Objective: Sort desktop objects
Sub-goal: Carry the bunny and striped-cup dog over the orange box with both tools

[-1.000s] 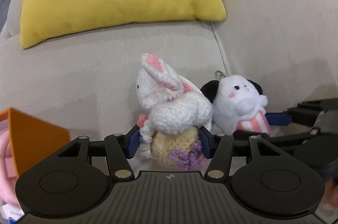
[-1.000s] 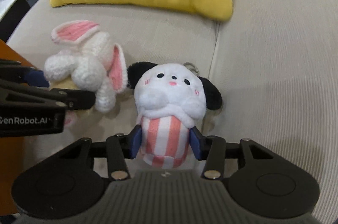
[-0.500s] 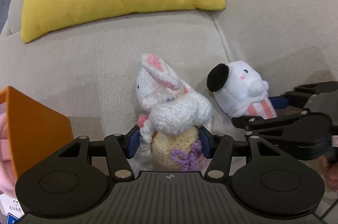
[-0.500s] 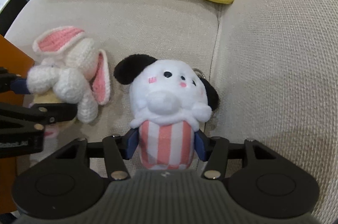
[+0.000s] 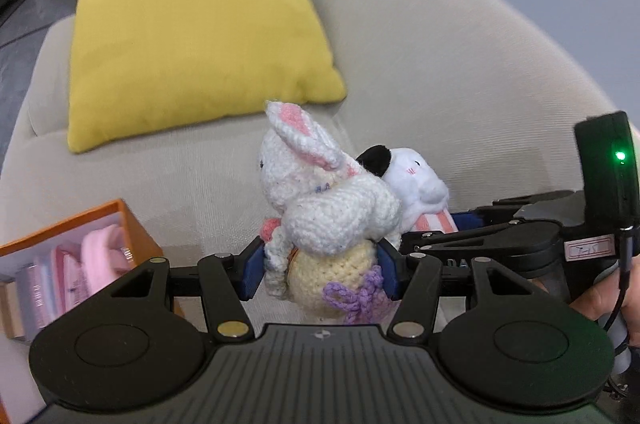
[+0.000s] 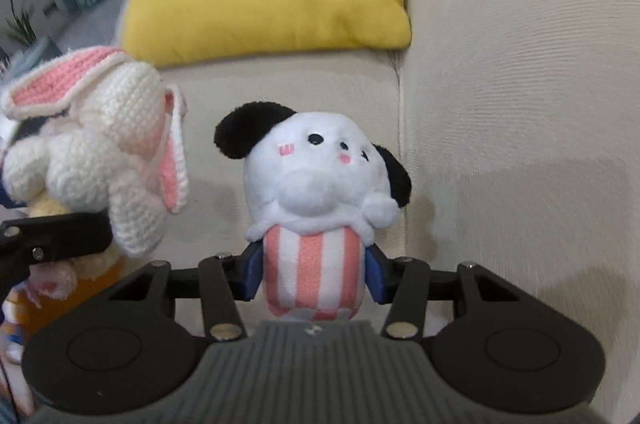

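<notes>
My left gripper (image 5: pixel 320 274) is shut on a crocheted white rabbit (image 5: pixel 320 200) with pink ears, a yellow body and a purple bow, held up above the sofa seat. My right gripper (image 6: pixel 314 278) is shut on a white plush dog (image 6: pixel 320 184) with black ears and a pink-striped body, also lifted. The rabbit shows in the right wrist view (image 6: pixel 100 152) at the left, beside the dog. The dog shows in the left wrist view (image 5: pixel 416 180) just behind the rabbit, with the right gripper's body (image 5: pixel 520 236) to the right.
A beige sofa (image 5: pixel 440 64) with a yellow cushion (image 5: pixel 192 36) fills the background. An orange box (image 5: pixel 72 264) holding pink and white items stands at the lower left of the left wrist view. Dark room furniture lies beyond the sofa.
Both grippers have lifted their toys off the sofa seat and tilted upward. The orange box's inside has come into view at the left.
</notes>
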`<action>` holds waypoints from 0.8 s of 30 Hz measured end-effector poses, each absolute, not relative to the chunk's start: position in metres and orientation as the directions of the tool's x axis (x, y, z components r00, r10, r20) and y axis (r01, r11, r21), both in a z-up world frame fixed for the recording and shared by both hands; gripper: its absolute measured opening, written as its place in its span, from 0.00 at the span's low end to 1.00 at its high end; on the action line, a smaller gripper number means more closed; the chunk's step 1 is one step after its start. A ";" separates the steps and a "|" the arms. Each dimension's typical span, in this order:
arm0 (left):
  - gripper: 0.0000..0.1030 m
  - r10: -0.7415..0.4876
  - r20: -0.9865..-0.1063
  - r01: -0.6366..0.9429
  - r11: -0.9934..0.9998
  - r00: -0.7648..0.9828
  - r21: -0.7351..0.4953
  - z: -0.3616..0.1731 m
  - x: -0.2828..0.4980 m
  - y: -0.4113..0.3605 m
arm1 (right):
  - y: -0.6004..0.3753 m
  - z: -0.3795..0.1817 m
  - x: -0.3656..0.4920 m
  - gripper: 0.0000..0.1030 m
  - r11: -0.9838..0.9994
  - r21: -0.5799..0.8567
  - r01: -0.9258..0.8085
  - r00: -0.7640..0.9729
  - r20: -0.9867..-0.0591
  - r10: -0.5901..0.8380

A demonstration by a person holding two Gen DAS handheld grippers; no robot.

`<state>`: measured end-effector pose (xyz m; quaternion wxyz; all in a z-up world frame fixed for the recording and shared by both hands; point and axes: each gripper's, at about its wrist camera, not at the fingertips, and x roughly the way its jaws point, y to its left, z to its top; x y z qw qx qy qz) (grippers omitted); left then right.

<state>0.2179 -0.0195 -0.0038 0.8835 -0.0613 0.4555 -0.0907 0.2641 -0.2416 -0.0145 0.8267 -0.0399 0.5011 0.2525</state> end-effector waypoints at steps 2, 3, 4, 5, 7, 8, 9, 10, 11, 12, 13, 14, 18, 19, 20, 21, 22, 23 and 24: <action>0.63 -0.226 -0.771 0.125 0.974 0.595 -0.189 0.011 0.198 -0.013 | -0.248 0.003 0.241 0.50 0.860 0.226 -0.458 0.389 -0.819 0.422; 0.63 -0.229 -0.761 0.131 0.973 0.607 -0.188 0.016 0.190 -0.010 | -0.249 0.011 0.230 0.50 0.855 0.238 -0.462 0.400 -0.804 0.440; 0.63 -0.231 -0.750 0.135 0.973 0.620 -0.187 0.022 0.180 -0.005 | -0.248 0.019 0.219 0.50 0.847 0.246 -0.471 0.411 -0.788 0.458; 0.63 -0.230 -0.740 0.135 0.973 0.632 -0.187 0.027 0.170 0.001 | -0.245 0.025 0.208 0.50 0.840 0.254 -0.479 0.419 -0.774 0.474; 0.63 -0.224 -0.723 0.129 0.974 0.653 -0.186 0.036 0.150 0.014 | -0.241 0.038 0.187 0.51 0.821 0.286 -0.495 0.425 -0.744 0.516; 0.63 -0.217 -0.716 0.119 0.975 0.664 -0.186 0.039 0.139 0.023 | -0.239 0.043 0.177 0.51 0.807 0.308 -0.504 0.422 -0.727 0.541; 0.63 -0.211 -0.712 0.111 0.976 0.669 -0.185 0.042 0.132 0.030 | -0.235 0.046 0.169 0.51 0.795 0.323 -0.513 0.419 -0.715 0.560; 0.63 -0.203 -0.708 0.100 0.978 0.676 -0.184 0.045 0.122 0.039 | -0.230 0.051 0.158 0.51 0.778 0.341 -0.527 0.412 -0.699 0.585; 0.63 -0.192 -0.706 0.088 0.979 0.682 -0.181 0.046 0.114 0.046 | -0.225 0.054 0.149 0.51 0.762 0.356 -0.540 0.403 -0.686 0.606; 0.63 -0.178 -0.703 0.075 0.982 0.688 -0.175 0.049 0.104 0.053 | -0.219 0.056 0.142 0.51 0.748 0.370 -0.552 0.393 -0.675 0.624; 0.63 -0.163 -0.701 0.061 0.984 0.695 -0.167 0.050 0.095 0.061 | -0.212 0.059 0.132 0.51 0.731 0.384 -0.564 0.381 -0.663 0.644; 0.63 -0.145 -0.699 0.042 0.986 0.700 -0.163 0.050 0.086 0.069 | -0.206 0.063 0.125 0.51 0.717 0.394 -0.575 0.371 -0.655 0.658; 0.63 -0.092 -0.702 -0.027 0.987 0.706 -0.156 0.046 0.058 0.097 | -0.177 0.057 0.099 0.51 0.681 0.416 -0.603 0.335 -0.643 0.689; 0.63 -0.080 -0.703 -0.041 0.987 0.707 -0.154 0.044 0.052 0.101 | -0.170 0.055 0.094 0.51 0.672 0.431 -0.602 0.318 -0.642 0.697; 0.63 -0.072 -0.704 -0.053 0.987 0.707 -0.154 0.041 0.046 0.108 | -0.163 0.052 0.089 0.51 0.663 0.444 -0.603 0.299 -0.644 0.704; 0.63 -0.070 -0.705 -0.062 0.985 0.705 -0.161 0.040 0.041 0.114 | -0.158 0.050 0.083 0.51 0.657 0.451 -0.604 0.285 -0.648 0.706; 0.63 -0.072 -0.708 -0.072 0.983 0.702 -0.171 0.036 0.037 0.119 | -0.150 0.046 0.080 0.51 0.654 0.453 -0.606 0.272 -0.654 0.706; 0.63 -0.079 -0.710 -0.078 0.980 0.699 -0.185 0.030 0.034 0.124 | -0.143 0.043 0.077 0.51 0.653 0.449 -0.609 0.262 -0.664 0.701; 0.63 -0.088 -0.712 -0.081 0.976 0.697 -0.201 0.023 0.032 0.128 | -0.139 0.047 0.068 0.51 0.655 0.443 -0.612 0.258 -0.671 0.695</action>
